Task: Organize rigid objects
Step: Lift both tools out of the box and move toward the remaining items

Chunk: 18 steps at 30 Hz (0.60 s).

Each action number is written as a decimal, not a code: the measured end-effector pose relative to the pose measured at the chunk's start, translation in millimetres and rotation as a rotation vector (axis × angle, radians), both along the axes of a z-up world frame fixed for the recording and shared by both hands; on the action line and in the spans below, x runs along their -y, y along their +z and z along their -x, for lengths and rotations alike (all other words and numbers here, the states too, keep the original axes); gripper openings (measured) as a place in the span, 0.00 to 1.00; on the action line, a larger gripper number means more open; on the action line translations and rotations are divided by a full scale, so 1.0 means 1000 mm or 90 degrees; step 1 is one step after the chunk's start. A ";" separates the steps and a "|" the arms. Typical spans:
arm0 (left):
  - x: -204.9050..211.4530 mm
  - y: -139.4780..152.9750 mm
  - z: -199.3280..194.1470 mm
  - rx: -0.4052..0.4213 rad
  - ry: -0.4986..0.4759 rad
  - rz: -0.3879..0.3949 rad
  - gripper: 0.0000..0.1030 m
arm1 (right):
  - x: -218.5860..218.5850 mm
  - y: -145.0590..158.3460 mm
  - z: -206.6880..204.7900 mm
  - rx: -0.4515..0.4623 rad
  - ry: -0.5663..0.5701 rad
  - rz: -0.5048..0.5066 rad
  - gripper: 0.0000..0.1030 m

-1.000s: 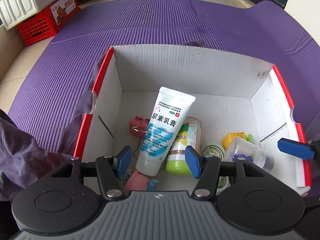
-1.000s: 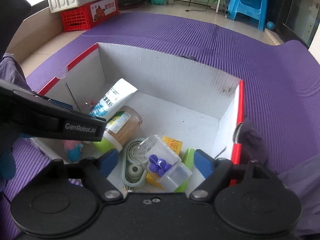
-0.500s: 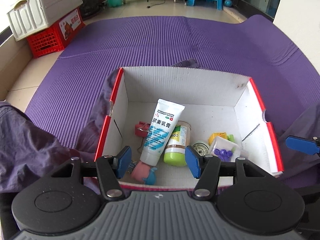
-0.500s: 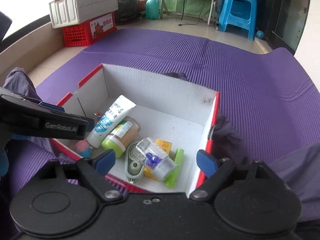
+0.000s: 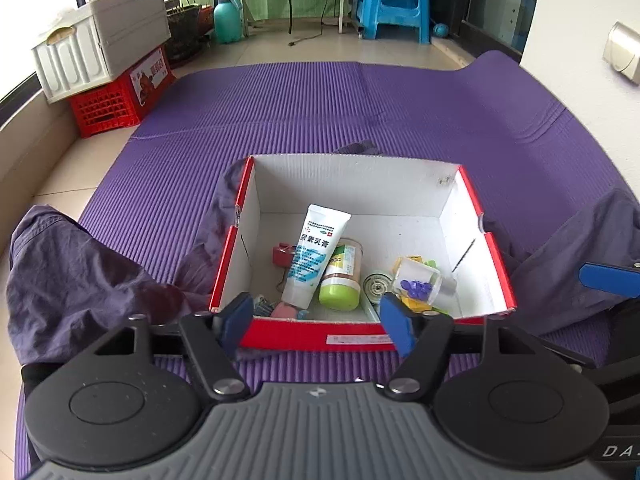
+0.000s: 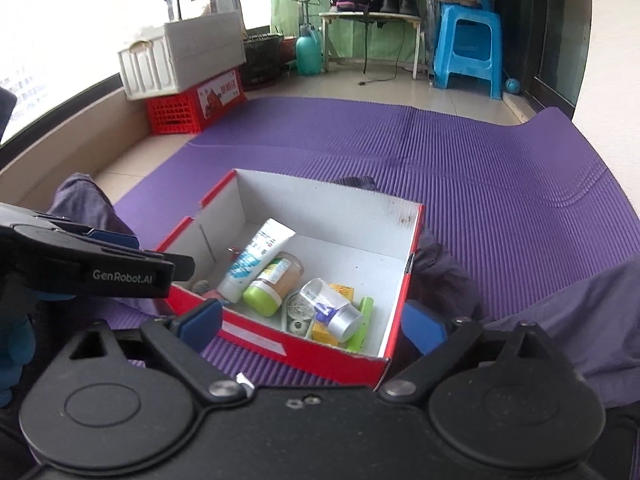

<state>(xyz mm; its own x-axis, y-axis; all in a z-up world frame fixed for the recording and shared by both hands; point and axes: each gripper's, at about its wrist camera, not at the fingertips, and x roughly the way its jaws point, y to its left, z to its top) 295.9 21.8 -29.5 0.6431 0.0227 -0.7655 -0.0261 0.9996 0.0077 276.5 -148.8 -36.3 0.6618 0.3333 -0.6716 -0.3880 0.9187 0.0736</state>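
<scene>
Inside the red-and-white cardboard box (image 5: 362, 332) on the purple mat (image 5: 320, 120) lie the rigid things: a white cream tube (image 5: 314, 254) leaning over a green-lidded jar (image 5: 341, 276), a red binder clip (image 5: 282, 255) to their left, a pink piece (image 5: 285, 312) at the near wall, and a round geared item (image 5: 376, 286) beside a clear container of blue beads (image 5: 418, 285) that lies over yellow and green pieces.

Both grippers hang above the near side of the box with nothing between their pads. The left gripper (image 5: 316, 324) has its jaws opening; the right gripper (image 6: 310, 324) is also opening, already very wide.

By the look of it the box is filled and the hands are clear of it, so what remains is likely a check or a tidy. If another reach is made, come straight down over the open back half of the floor, where the white base is bare, not across the near wall.

Watch the red rim: the near wall sits just under both sets of fingertips. Dark cloth (image 5: 80, 276) bunches against the left and right walls, so sideways room is poor; the mat beyond the far wall is free.
</scene>
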 end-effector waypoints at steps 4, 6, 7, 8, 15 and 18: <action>0.000 0.003 0.016 0.005 0.000 0.009 0.68 | 0.006 0.007 0.016 0.010 0.009 -0.014 0.94; 0.001 0.003 0.024 0.006 -0.003 0.009 0.68 | 0.009 0.010 0.022 0.012 0.011 -0.026 0.95; 0.002 0.003 0.028 0.007 -0.006 0.008 0.68 | 0.011 0.011 0.025 0.012 0.010 -0.031 0.95; 0.004 0.004 0.032 0.009 -0.009 0.005 0.69 | 0.013 0.012 0.028 0.012 0.010 -0.036 0.95; 0.007 0.010 0.058 0.027 -0.009 0.021 0.78 | 0.027 0.013 0.050 0.018 0.008 -0.061 0.99; 0.008 0.012 0.066 0.029 -0.006 0.027 0.83 | 0.031 0.012 0.058 0.018 0.008 -0.069 1.00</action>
<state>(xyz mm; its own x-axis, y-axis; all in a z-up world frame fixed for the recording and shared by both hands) 229.6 13.9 -17.0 0.6778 -0.0156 -0.7351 -0.0160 0.9992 -0.0359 218.1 -179.4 -24.8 0.6750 0.4110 -0.6127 -0.4029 0.9011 0.1606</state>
